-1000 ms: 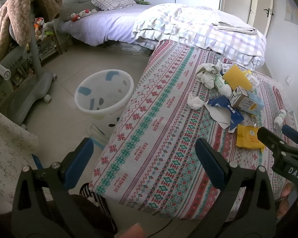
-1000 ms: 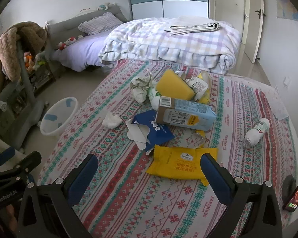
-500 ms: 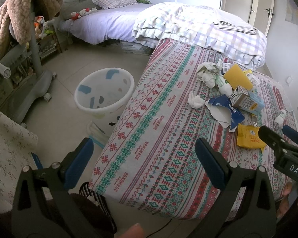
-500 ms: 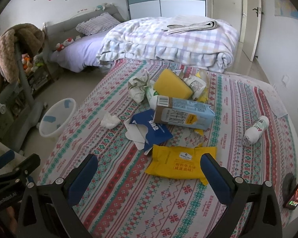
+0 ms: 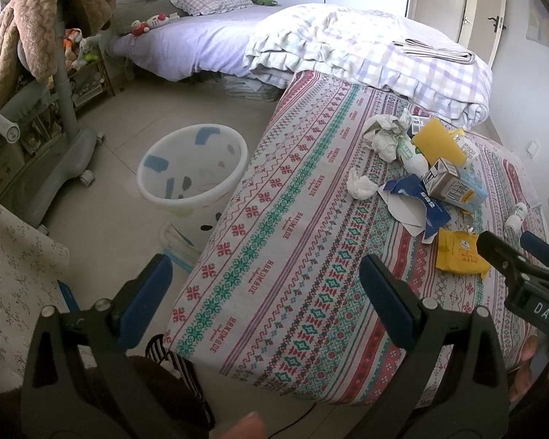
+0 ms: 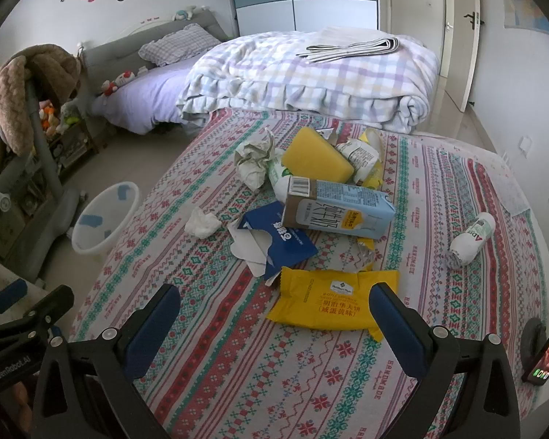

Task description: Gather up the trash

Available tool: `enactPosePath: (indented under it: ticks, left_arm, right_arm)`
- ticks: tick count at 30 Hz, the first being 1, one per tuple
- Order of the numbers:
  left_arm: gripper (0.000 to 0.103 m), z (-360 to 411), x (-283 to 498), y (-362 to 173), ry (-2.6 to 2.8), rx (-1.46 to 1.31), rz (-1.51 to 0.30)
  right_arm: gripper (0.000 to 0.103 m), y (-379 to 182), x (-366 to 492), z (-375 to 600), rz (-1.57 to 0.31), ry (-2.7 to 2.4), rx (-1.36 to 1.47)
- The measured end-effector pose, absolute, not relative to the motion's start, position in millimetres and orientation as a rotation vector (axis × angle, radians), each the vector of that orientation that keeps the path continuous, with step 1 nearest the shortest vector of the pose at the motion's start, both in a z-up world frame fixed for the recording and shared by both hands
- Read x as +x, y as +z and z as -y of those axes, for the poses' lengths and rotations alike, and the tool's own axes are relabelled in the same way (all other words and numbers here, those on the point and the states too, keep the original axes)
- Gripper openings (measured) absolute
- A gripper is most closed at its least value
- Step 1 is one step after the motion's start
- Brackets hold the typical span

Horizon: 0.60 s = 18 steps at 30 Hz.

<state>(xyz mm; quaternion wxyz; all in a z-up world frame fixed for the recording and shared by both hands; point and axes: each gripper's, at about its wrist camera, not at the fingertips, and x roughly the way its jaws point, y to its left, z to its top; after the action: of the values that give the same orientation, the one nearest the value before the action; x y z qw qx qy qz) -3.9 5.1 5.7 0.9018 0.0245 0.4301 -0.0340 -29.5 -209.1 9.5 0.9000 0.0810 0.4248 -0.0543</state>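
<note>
Trash lies in a heap on the patterned bed cover (image 6: pixel 216 292): a yellow snack packet (image 6: pixel 333 303), a blue torn carton (image 6: pixel 285 241), a milk carton (image 6: pixel 340 212), a yellow sponge (image 6: pixel 314 157), crumpled paper (image 6: pixel 254 162), a white tissue (image 6: pixel 201 223) and a small white bottle (image 6: pixel 472 237). My right gripper (image 6: pixel 274 322) is open and empty, just short of the yellow packet. My left gripper (image 5: pixel 263 292) is open and empty over the bed's near corner. A white bin (image 5: pixel 192 168) stands on the floor left of the bed.
A folded checked quilt (image 6: pixel 311 80) lies at the bed's far end. A second bed (image 5: pixel 194 44) stands behind. A grey chair draped with a brown blanket (image 5: pixel 36 36) is at the left. A phone (image 6: pixel 545 351) sits at the bed's right edge.
Both grippers have drifted slightly; the trash heap sits a little lower and nearer in the right wrist view. Nothing was taken hold of.
</note>
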Motion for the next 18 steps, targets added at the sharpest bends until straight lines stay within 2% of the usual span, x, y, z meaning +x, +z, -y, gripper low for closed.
enactPosePath:
  ticks: [18]
  left_arm:
    - [0.101, -6.4, -4.2, 4.8, -0.071, 0.049, -0.892]
  right_arm:
    - [0.103, 9.8, -28.8, 209.2, -0.881, -0.110, 0.165]
